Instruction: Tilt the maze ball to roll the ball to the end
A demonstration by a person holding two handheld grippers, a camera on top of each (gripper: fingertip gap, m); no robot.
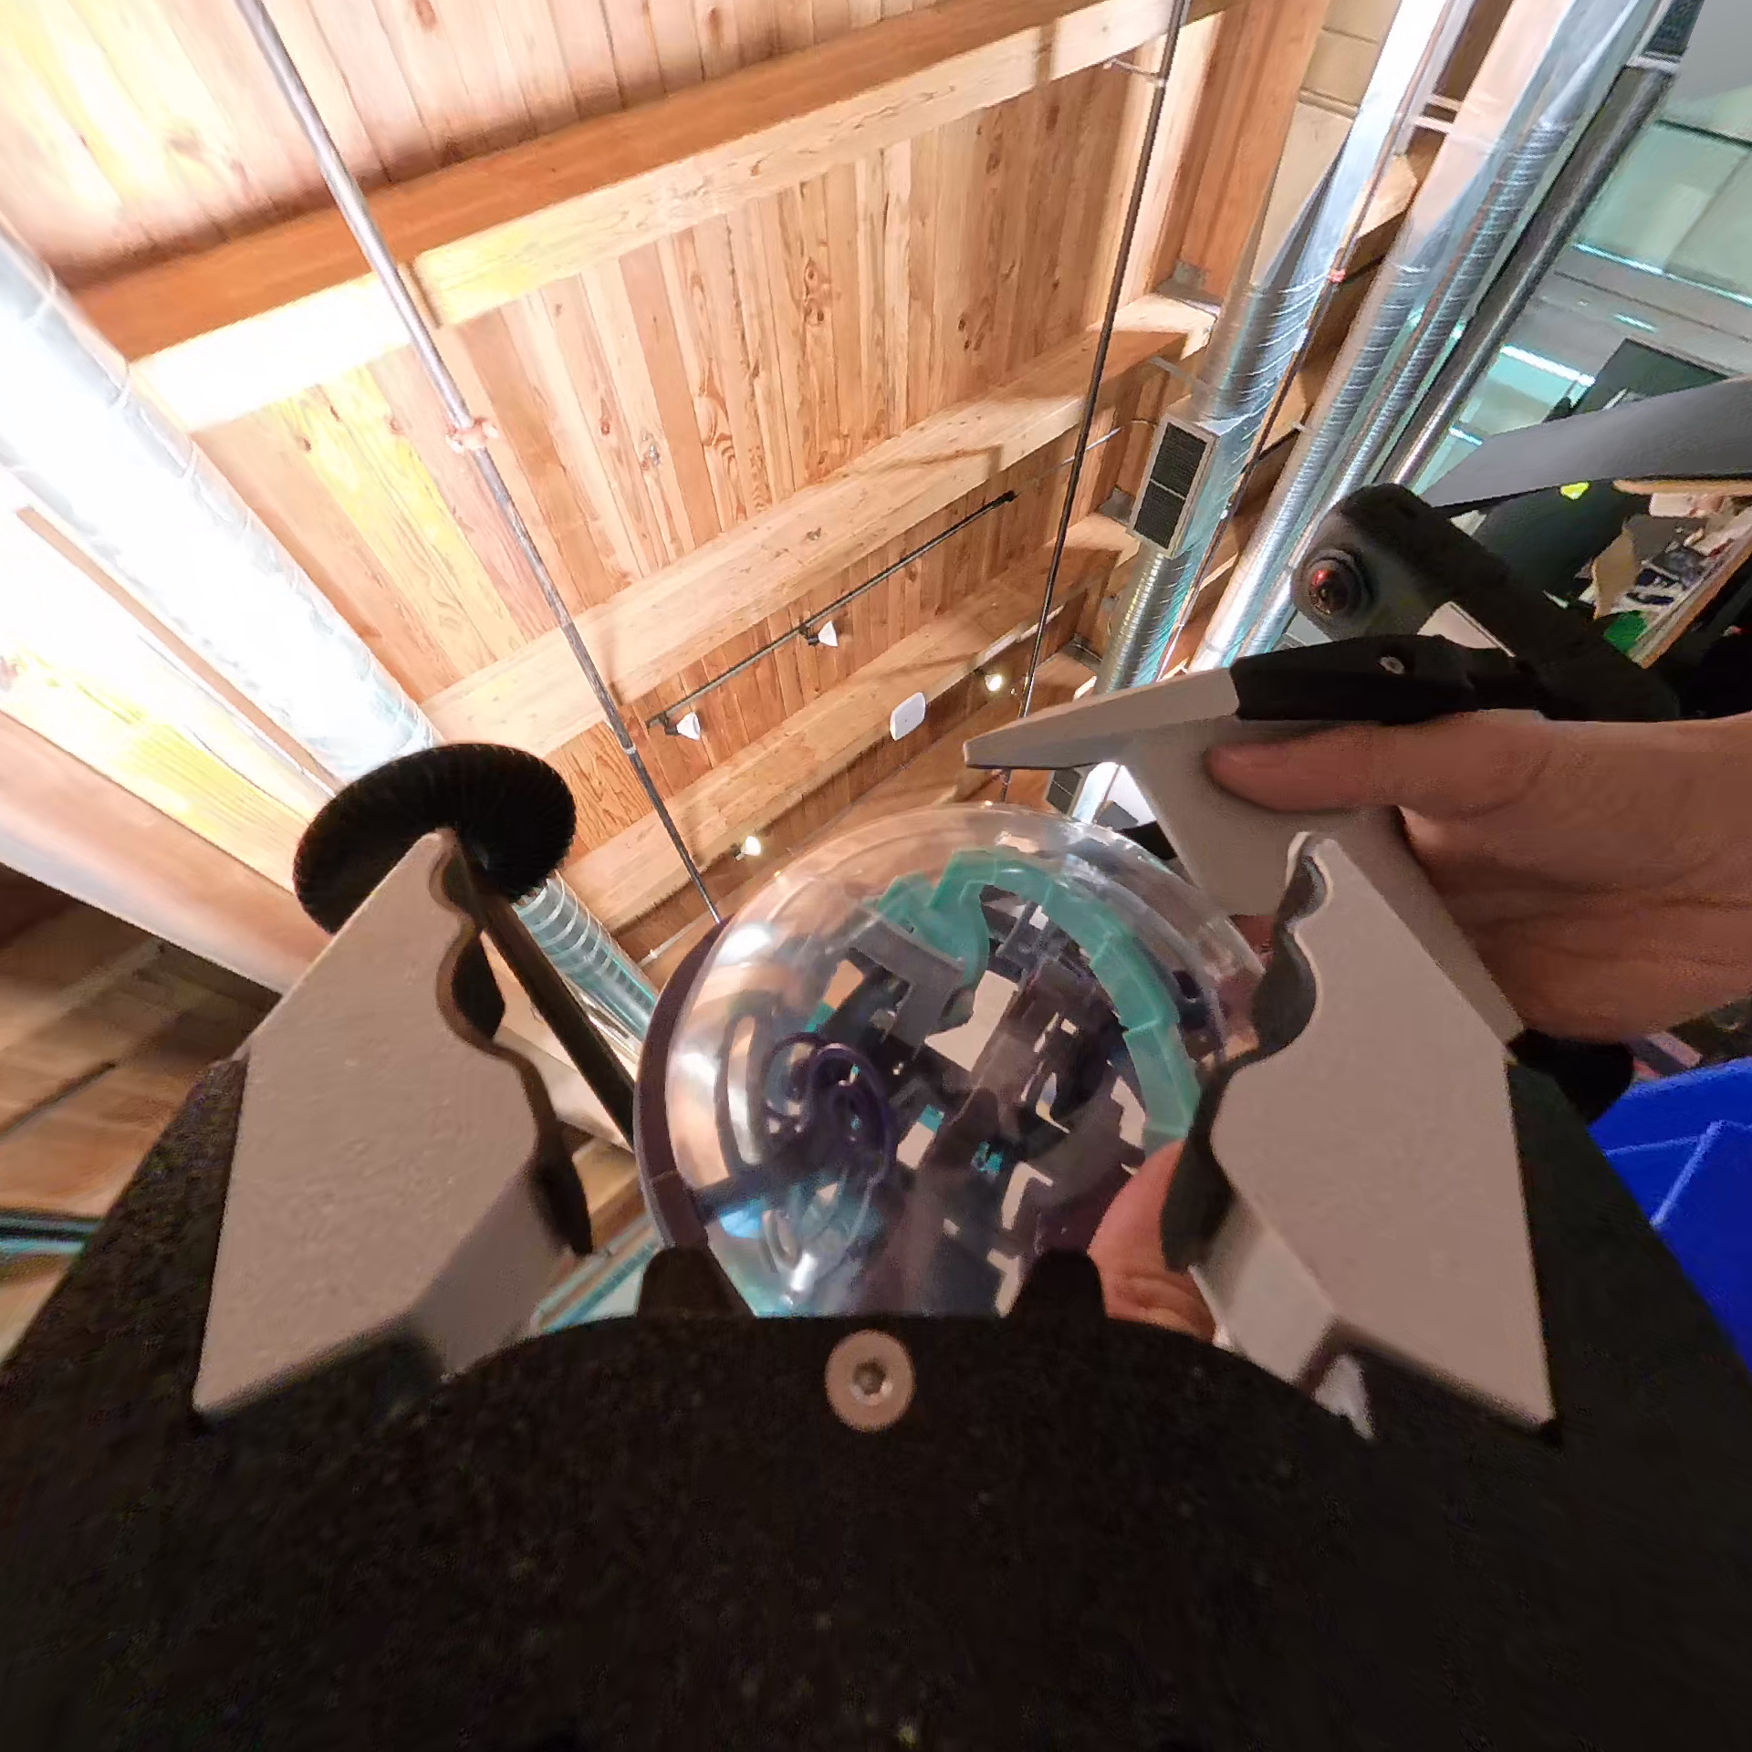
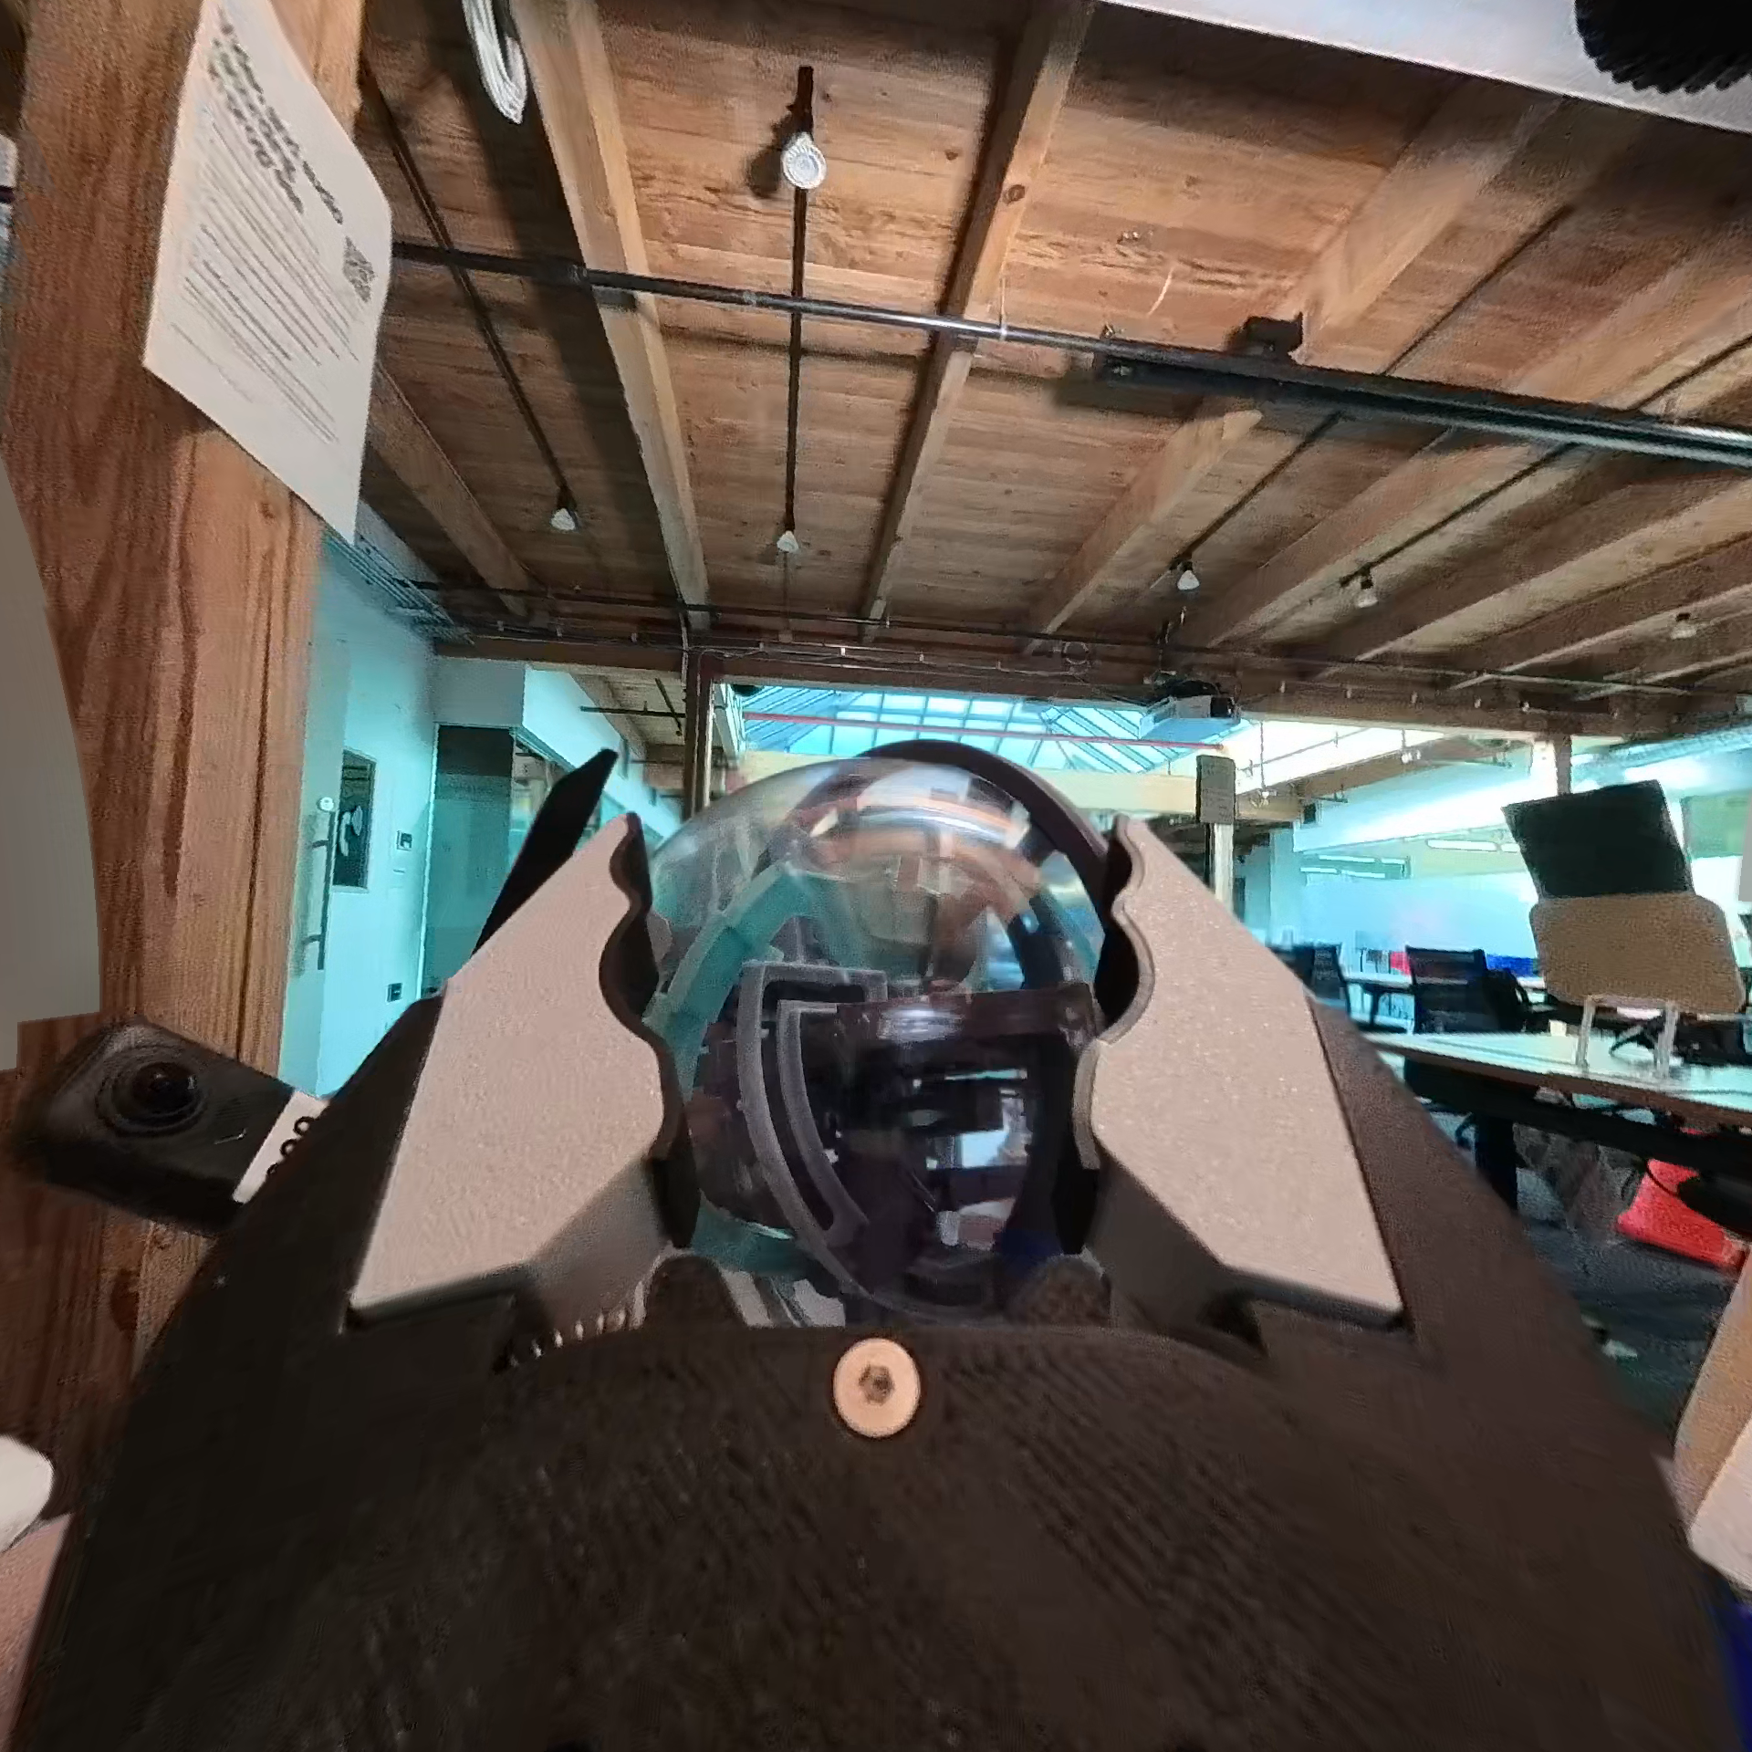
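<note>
The maze ball [image 2: 882,958] is a clear sphere with teal and grey tracks inside. My right gripper [image 2: 877,827] is shut on it, with a pad pressed against each side, and holds it up in the air. In the left wrist view the maze ball [image 1: 910,1062] sits between the wide-open fingers of my left gripper [image 1: 877,848]. The left finger [image 1: 379,1090] stands clear of it and the right finger [image 1: 1346,1090] lies close against its side. One finger of the right gripper [image 1: 1090,739] reaches over the ball there. I cannot make out the small ball inside.
A hand [image 1: 1564,853] holds the right gripper's handle. A black ribbed disc [image 1: 436,834] on a rod sits by my left fingertip. Wooden ceiling beams [image 2: 948,379] and metal ducts [image 1: 1327,332] are overhead. A blue bin [image 1: 1688,1166] is at the right. Desks and chairs [image 2: 1564,1024] stand farther off.
</note>
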